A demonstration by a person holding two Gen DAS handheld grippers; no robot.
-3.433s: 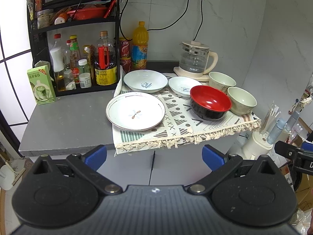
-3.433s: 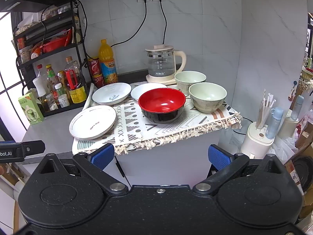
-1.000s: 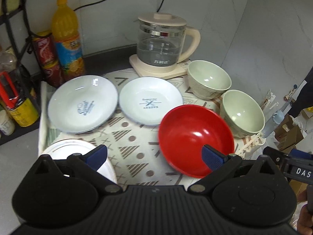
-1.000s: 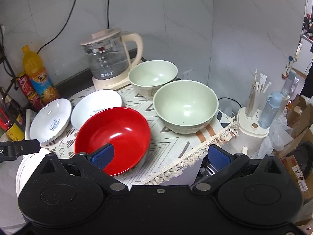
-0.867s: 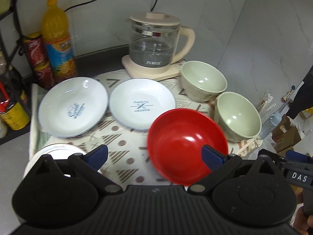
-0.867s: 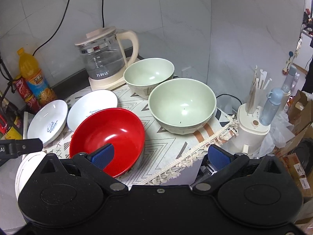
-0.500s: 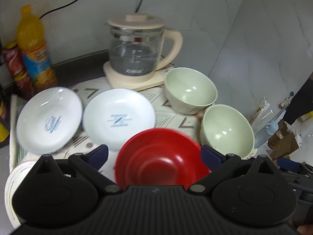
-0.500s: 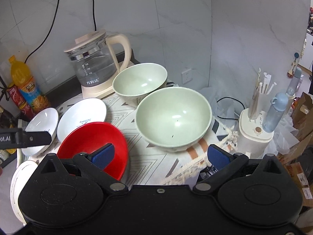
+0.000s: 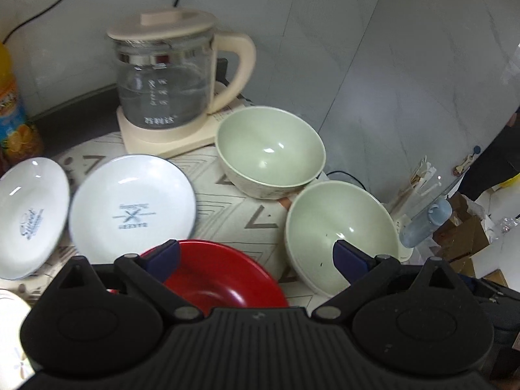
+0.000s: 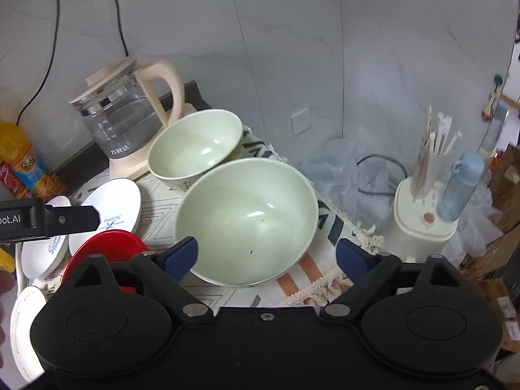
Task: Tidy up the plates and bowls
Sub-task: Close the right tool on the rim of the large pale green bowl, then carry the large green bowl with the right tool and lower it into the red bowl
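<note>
Five dishes sit loose on the patterned cloth (image 9: 227,204) over the tabletop, none stacked yet. At the cloth's left edge lies a white plate with script lettering (image 9: 29,211), and just beside it a second white plate with a crossed mark (image 9: 130,208). Nearer the front edge is the red bowl (image 9: 224,279), now half hidden under the left gripper (image 9: 256,260), whose jaws stand wide apart with nothing between them. Behind, at the back edge, the glass kettle (image 9: 165,84) stands on its base. Right of it comes the rear green bowl (image 9: 269,149), then the front green bowl (image 10: 247,217) near the cloth's right front corner, the two rims almost touching.

Compared with a second ago, both grippers have pushed in closer and the green bowls fill far more of each view. The right gripper (image 10: 266,255) has just been closing its jaws a little; they are still well apart, with the near rim of the front green bowl between them but not pressed. That suggests the front green bowl is the first pick, likely for nesting into its twin.
</note>
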